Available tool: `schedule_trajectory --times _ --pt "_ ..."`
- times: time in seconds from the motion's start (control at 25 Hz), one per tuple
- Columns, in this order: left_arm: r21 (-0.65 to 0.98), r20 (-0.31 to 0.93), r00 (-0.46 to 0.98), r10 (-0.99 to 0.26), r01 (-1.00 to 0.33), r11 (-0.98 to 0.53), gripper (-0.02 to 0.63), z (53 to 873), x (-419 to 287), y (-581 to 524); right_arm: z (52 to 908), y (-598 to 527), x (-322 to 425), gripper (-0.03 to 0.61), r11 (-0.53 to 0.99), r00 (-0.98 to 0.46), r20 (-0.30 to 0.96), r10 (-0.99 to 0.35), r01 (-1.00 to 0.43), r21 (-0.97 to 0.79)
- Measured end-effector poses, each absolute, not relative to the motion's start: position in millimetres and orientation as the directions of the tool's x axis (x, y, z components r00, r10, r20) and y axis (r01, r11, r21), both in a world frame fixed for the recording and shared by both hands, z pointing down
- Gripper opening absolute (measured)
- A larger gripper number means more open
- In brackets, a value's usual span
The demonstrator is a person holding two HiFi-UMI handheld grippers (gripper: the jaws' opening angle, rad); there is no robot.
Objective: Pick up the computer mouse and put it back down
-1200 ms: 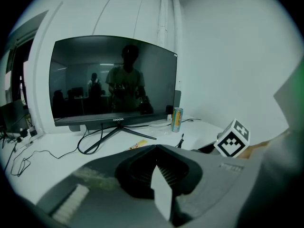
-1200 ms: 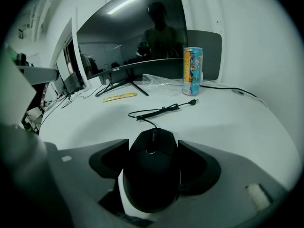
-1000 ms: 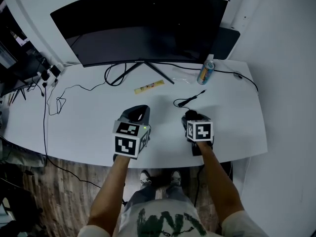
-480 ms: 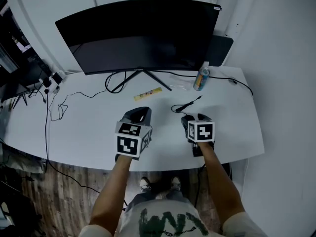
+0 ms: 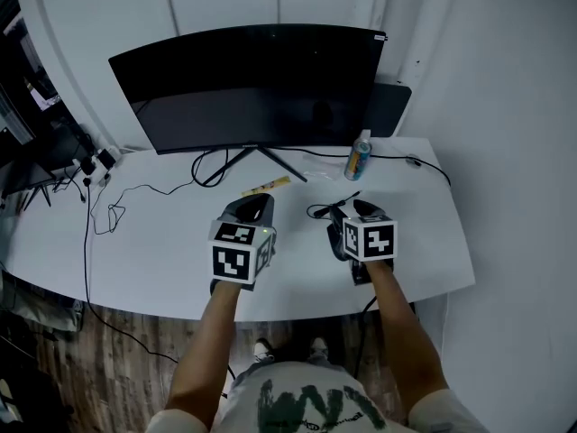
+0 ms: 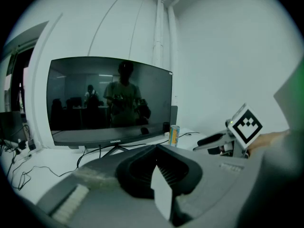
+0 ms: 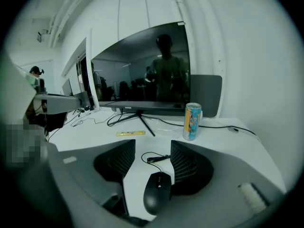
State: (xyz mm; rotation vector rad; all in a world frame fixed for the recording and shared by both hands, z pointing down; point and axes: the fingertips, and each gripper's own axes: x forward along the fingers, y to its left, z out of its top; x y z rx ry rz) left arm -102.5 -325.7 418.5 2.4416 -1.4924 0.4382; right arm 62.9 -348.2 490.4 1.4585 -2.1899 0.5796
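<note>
The black computer mouse (image 7: 156,191) lies on the white table (image 5: 162,251), its cable (image 7: 154,156) curling off toward the monitor. My right gripper (image 7: 153,148) hangs above it with jaws closing. The mouse shows low between them, against the right jaw, with bare table between it and the left pad. In the head view the right gripper (image 5: 347,213) covers the mouse. My left gripper (image 5: 252,204) hovers to its left, its jaws (image 6: 156,147) together with nothing in them.
A wide curved monitor (image 5: 252,84) stands at the back on a splayed foot. A drinks can (image 5: 359,156) is at its right and a yellow strip (image 5: 266,186) lies before it. Loose cables (image 5: 117,210) trail at the table's left. The front edge is just under my hands.
Both grippers have lifted off the table, the right one more. The right gripper's jaws have narrowed. The head view has tilted up, showing more wall.
</note>
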Motion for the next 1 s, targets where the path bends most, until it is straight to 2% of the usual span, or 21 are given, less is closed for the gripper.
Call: schedule_trajectory --times 0.2,0.48,0.64,0.8,1.0 --pt "0.045 0.356 0.429 -0.830 -0.895 -0.444 0.004 403 -103 -329 439 -350 54 0.193 0.394 -0.382 0.484 -0.787 -0.915 -0.083" --pt "0.031 0.332 0.429 -0.840 -0.895 -0.444 0.003 387 -103 -332 386 -345 42 0.095 0.433 -0.413 0.385 -0.825 -0.901 -0.036" --pt "0.022 0.326 0.428 -0.843 -0.895 -0.446 0.003 381 -102 -333 368 -345 40 0.070 0.448 -0.429 0.345 -0.835 -0.894 -0.028" --pt "0.013 0.319 0.429 -0.845 -0.893 -0.449 0.003 377 -101 -334 357 -342 37 0.000 0.460 -0.445 0.303 -0.843 -0.888 -0.025" --pt "0.010 0.323 0.424 -0.846 -0.896 -0.445 0.003 376 -104 -333 351 -340 32 -0.002 0.479 -0.467 0.273 -0.841 -0.878 -0.025"
